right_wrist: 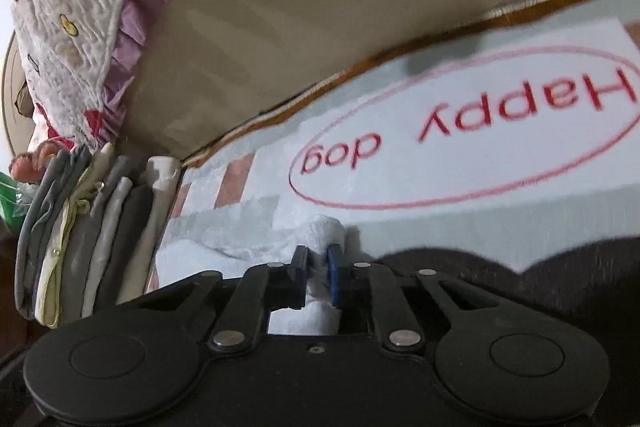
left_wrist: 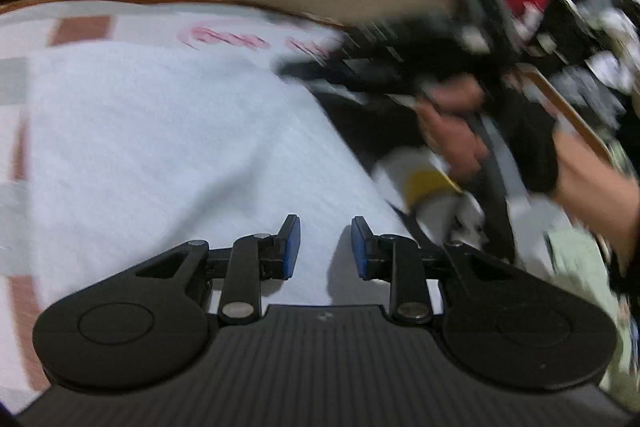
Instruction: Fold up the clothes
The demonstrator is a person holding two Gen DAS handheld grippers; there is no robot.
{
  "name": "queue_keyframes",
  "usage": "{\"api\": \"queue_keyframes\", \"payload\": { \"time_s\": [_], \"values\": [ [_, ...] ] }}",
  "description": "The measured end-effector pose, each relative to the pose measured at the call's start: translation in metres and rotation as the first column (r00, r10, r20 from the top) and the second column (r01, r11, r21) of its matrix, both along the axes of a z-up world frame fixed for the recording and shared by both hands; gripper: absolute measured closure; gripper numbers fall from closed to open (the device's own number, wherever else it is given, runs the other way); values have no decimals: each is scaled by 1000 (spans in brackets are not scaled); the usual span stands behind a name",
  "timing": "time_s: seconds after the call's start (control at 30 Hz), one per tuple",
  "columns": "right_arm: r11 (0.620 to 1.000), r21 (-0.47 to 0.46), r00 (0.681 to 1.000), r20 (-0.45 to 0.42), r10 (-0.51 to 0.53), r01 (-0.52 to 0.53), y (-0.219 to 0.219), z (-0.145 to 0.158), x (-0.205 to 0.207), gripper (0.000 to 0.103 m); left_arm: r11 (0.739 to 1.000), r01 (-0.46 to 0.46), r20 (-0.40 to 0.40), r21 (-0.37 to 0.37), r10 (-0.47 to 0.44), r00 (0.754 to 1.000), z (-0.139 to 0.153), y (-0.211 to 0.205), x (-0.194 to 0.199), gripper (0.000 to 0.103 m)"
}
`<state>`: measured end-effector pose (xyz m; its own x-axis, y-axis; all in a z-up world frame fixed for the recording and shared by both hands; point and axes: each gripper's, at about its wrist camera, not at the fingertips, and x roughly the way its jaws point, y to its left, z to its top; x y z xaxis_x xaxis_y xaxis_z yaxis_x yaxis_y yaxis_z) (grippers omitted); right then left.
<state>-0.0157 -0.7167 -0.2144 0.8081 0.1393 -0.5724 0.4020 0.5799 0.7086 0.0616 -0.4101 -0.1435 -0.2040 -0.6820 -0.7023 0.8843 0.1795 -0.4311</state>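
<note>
Currently, a fold of the white towel (right_wrist: 320, 227) is pinched by the right gripper (right_wrist: 318, 277). Nothing is held by the left gripper (left_wrist: 325, 249), its jaws parted above the towel.

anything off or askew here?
Nothing damaged or spilled. The white towel lies bunched, not flat; the right gripper pinches a rumpled corner while the left gripper hangs open over it. Folded clothes lean stacked at the bed's edge.

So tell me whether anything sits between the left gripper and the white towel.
Nothing visible does. The left gripper hangs open right over the white towel, with only bare cloth between and ahead of its pads. The right gripper pinches a towel fold.
</note>
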Motion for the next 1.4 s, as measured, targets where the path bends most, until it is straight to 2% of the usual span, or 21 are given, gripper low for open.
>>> {"api": "queue_keyframes", "payload": {
  "time_s": [0.2,0.27,0.4,0.47,0.53,0.57,0.6,0.67,0.8,0.83,0.9,0.93,0.97,1.0,1.07,1.1,1.17,1.2,1.3,1.37,1.4],
  "values": [
    [997,9,997,6,-74,74,-3,-3,0,92,995,-94,-164,13,95,982,-24,13,1,78],
    [994,7,994,16,-105,105,-5,-3,2,94,995,-98,-175,13,99,980,-26,13,1,79],
    [981,27,979,65,-192,190,-22,6,4,101,997,-80,-100,19,82,992,-17,10,-7,78],
    [986,-28,985,50,-164,166,-21,18,3,101,994,-89,-15,-56,88,996,6,15,-6,77],
    [987,-97,992,14,-124,125,-12,30,-4,93,985,-98,67,-142,108,992,30,19,-1,67],
    [986,-133,995,-7,-100,98,-4,35,-10,81,982,-113,91,-153,128,988,37,16,7,64],
    [985,-157,997,-11,-71,68,6,37,-17,67,981,-134,101,-141,149,984,39,10,19,64],
    [980,-201,1000,-20,-15,11,25,40,-33,54,975,-202,129,-89,212,969,32,-2,42,64],
    [986,-164,999,-38,33,-39,60,26,-62,53,927,-374,295,4,357,886,9,-15,86,61],
    [990,-137,999,-37,36,-41,68,19,-69,53,921,-389,312,13,366,877,5,-15,94,55],
    [996,-78,998,-29,47,-49,81,10,-80,51,911,-410,303,30,383,873,0,-16,103,29],
    [997,-51,998,-23,53,-54,87,6,-84,51,903,-427,274,37,402,874,-1,-14,108,29],
    [997,-34,998,-14,66,-66,92,4,-88,50,901,-432,235,39,412,880,-2,-12,112,30],
    [997,-16,997,-5,79,-79,96,2,-92,49,906,-423,203,33,408,890,-4,-10,115,40],
    [994,18,994,15,105,-105,106,-1,-99,47,914,-405,137,20,399,907,-7,-5,120,70],
    [991,33,992,27,126,-127,109,-3,-101,47,920,-391,145,12,385,911,-6,-6,120,78],
    [985,33,984,50,169,-171,114,-7,-103,49,938,-346,275,0,333,902,1,-17,113,85],
    [979,5,978,42,204,-205,117,-6,-102,66,941,-339,331,-4,321,887,3,-23,112,94],
    [961,-131,970,-9,244,-243,135,-1,-105,82,927,-376,446,-3,338,829,4,-36,117,95],
    [968,-128,976,-18,218,-218,140,-1,-108,85,931,-364,449,13,320,834,0,-40,118,96],
    [971,-122,979,-16,204,-204,141,-1,-109,85,937,-350,488,10,301,819,1,-41,112,96]
  ]
}}
